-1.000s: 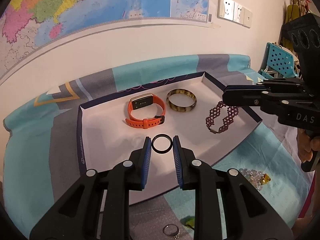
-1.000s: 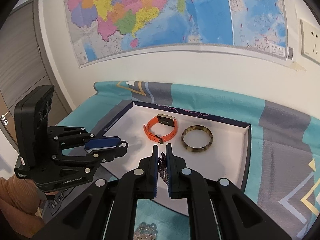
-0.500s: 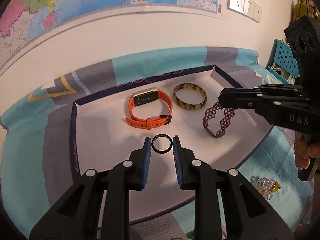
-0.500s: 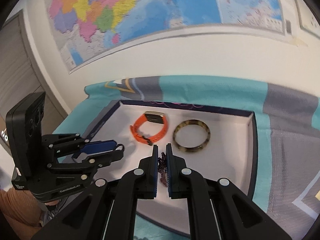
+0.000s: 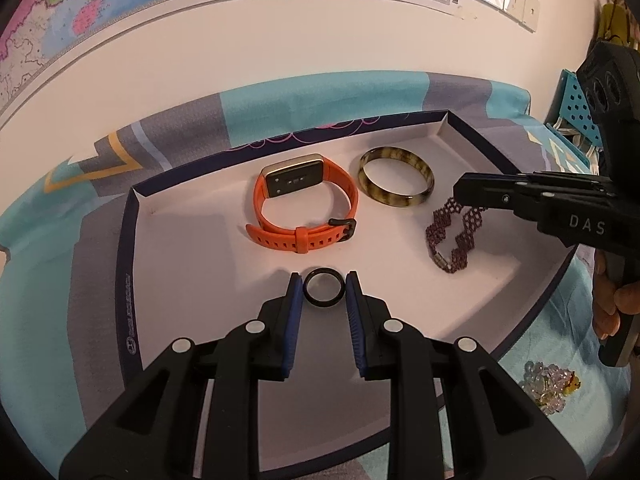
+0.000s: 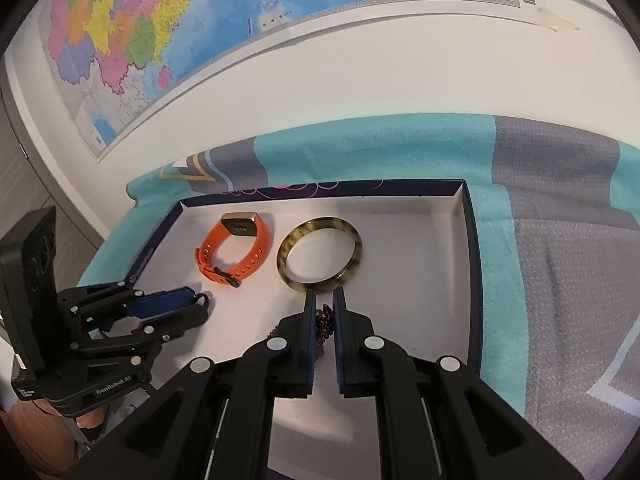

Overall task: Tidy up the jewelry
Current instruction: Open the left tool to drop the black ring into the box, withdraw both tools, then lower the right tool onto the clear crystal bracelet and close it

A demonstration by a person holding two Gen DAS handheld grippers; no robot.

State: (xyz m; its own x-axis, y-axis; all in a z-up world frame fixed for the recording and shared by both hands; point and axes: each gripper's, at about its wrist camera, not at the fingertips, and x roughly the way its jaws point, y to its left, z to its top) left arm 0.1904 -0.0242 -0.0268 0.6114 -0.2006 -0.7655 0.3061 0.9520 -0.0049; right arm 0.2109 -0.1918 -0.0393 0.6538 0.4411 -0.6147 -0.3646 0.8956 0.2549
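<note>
"DAS" in pale capitals on side of right gripper (image 5: 464,196) body, right of left gripper's (image 5: 323,292) tips. "GenRobot.AI" in white on lower body of left gripper (image 6: 200,304), left of right gripper's (image 6: 324,312) tips. Small white print on tray (image 5: 127,280) left rim: illegible. Wall map (image 6: 240,4) above tongs: Chinese legend box, barcode at corner, too small to read.

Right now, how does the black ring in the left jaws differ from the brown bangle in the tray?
The black ring is thin, plain black and small; the brown bangle is thicker, mottled brown and yellowish, and clearly wider. The ring is held between the jaws of the left gripper, above the tray; the bangle lies flat and free on the tray floor. Both are closed round bands.
</note>
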